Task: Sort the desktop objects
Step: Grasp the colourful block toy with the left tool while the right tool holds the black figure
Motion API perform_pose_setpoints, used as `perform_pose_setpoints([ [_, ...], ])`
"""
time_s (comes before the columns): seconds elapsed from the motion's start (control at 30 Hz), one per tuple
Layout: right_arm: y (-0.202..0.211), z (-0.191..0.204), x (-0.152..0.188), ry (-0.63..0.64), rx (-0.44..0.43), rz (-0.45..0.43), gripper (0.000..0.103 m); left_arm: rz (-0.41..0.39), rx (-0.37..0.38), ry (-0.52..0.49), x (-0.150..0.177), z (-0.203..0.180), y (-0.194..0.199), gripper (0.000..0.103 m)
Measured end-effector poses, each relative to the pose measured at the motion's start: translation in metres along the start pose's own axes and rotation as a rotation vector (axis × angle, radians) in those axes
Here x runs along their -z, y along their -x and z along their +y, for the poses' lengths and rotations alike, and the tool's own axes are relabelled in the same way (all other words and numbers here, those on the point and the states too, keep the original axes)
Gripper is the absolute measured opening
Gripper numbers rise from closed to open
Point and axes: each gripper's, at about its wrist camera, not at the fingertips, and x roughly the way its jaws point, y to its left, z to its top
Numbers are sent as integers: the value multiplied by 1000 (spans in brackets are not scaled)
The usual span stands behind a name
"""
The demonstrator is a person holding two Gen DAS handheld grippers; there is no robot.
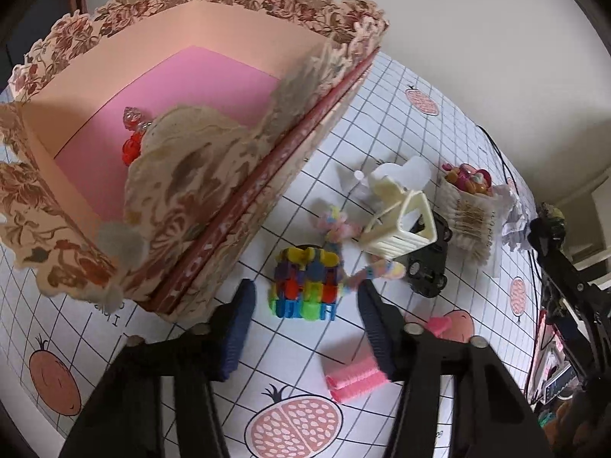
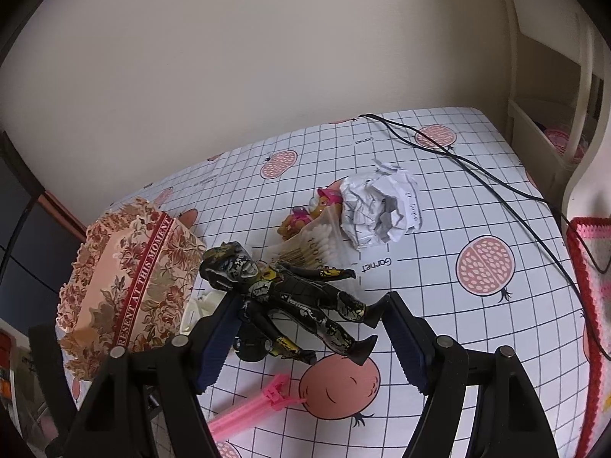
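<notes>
The left gripper (image 1: 303, 307) is seen with its jaws partly spread, one on either side of a small toy block (image 1: 305, 284) built of bright many-coloured pieces. A gap shows between the left pad and the block; on the right side contact cannot be told. The block stands on the checked tablecloth (image 1: 290, 366), just beside a flowered paper box (image 1: 160, 76) with a pink floor. A red bead charm (image 1: 131, 141) lies inside the box. Behind the block a cream plastic clip (image 1: 401, 221), a black toy car (image 1: 427, 267) and a pack of cotton swabs (image 1: 467, 217) are crowded together. A pink hair roller (image 1: 355, 379) lies near the right finger.

The right gripper (image 2: 305, 337) is held with its jaws spread wide, and a black-and-gold action figure (image 2: 301, 301) is seen between the fingers, head against the left finger and a foot near the right one. Whether it is gripped cannot be told. Crumpled paper (image 2: 382, 206) lies beyond.
</notes>
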Motion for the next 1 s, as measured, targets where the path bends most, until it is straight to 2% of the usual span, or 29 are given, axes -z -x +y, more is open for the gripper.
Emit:
perform_pose_setpoints([
  [0.33,-2,0,1,1,-8,5,77,33,-16,-18,3,1,-19,46],
  [0.4,-2,0,1,1,-8,3,77,23,-18,-31,2,-2,-19,38],
  [0.7,6,5,-1,17,-10,-27,77,3,-2,-40,-2,-2,-12,37],
  [1.0,29,21,-7,38,-23,-100,77,-83,81,-62,-11,-11,30,37],
])
